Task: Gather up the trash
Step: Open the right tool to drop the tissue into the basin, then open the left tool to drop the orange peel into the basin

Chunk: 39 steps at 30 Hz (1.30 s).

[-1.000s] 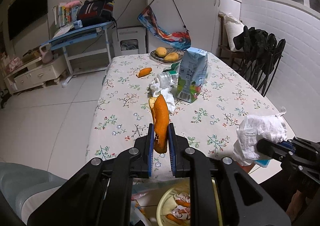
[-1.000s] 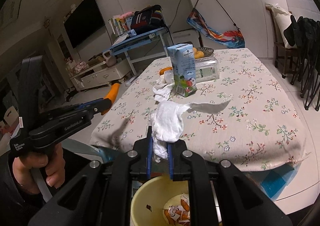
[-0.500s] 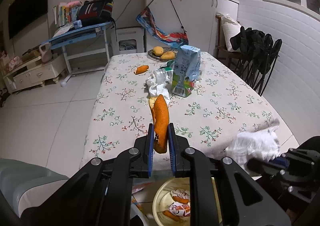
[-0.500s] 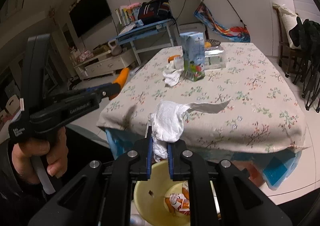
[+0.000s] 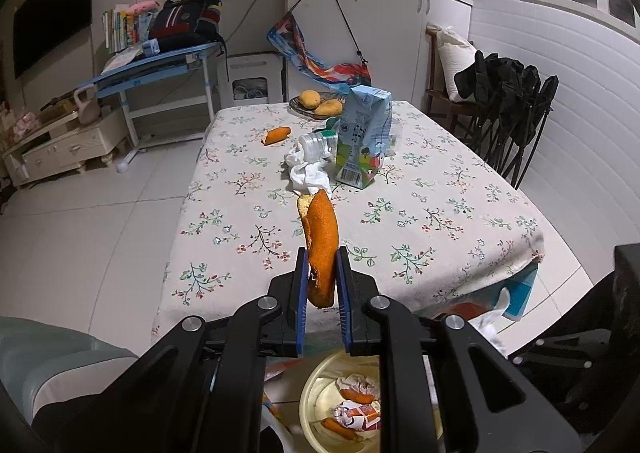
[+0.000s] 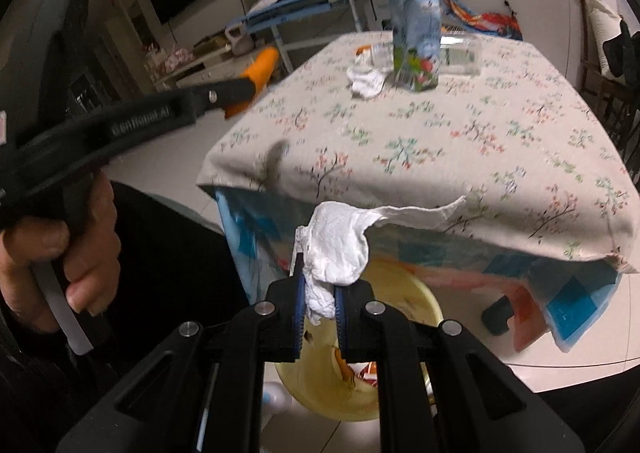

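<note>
Each tongs grips one item: orange peel (image 5: pixel 321 249), crumpled tissue (image 6: pixel 336 249).

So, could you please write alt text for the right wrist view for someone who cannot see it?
The right gripper pinches a crumpled white tissue above a yellow bin on the floor. Beyond is a floral-clothed table with a carton; at left, the other hand holds orange peel.
</note>
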Available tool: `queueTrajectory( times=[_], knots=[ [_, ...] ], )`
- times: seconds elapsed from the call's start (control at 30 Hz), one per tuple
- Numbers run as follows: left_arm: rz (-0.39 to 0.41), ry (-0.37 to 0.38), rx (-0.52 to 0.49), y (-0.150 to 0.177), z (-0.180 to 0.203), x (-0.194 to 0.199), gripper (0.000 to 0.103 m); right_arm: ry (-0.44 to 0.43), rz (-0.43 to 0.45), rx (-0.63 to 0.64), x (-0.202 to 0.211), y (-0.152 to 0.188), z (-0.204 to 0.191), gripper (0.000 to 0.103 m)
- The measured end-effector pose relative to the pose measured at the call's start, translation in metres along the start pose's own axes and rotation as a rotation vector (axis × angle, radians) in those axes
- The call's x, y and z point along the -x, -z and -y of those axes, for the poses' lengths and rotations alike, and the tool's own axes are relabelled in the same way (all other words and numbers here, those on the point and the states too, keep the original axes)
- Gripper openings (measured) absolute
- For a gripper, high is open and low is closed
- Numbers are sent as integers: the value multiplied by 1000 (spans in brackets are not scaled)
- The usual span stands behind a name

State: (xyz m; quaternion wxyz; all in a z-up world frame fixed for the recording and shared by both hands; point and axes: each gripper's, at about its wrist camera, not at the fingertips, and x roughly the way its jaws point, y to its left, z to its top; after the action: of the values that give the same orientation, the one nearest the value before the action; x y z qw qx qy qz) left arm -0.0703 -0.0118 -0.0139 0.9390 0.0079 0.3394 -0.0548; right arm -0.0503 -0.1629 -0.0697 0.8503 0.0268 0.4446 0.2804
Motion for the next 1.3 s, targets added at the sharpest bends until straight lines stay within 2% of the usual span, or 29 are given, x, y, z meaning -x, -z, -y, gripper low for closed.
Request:
queueTrajectory(
  times=[0.23, 0.37, 0.47, 0.6, 0.73, 0.9, 1.07, 1.3],
  knots=[
    [-3, 9, -2, 3, 2, 0, 13, 7, -66, -12, -12, 6, 3, 17],
    [-5, 13, -7, 4, 2, 0, 13, 15, -75, -30, -13, 7, 6, 30],
    [-6, 17, -9, 6, 3, 0, 13, 12, -83, -30, -15, 7, 6, 32],
    [-7, 26, -15, 8, 6, 1, 13, 21, -75, -39, -14, 7, 7, 40],
    [-17, 66, -17, 10, 9, 1, 13, 42, -46, -80, -9, 6, 15, 46],
    [-72, 205, 10, 17, 13, -3, 13, 85, 41, -162, 6, 3, 33, 54],
    [-123, 247, -37, 29, 26, -8, 13, 93, 115, -245, 21, 2, 50, 55],
    [-192, 285, -131, 46, 47, -14, 14, 107, 179, -297, 34, 3, 61, 57]
  ],
)
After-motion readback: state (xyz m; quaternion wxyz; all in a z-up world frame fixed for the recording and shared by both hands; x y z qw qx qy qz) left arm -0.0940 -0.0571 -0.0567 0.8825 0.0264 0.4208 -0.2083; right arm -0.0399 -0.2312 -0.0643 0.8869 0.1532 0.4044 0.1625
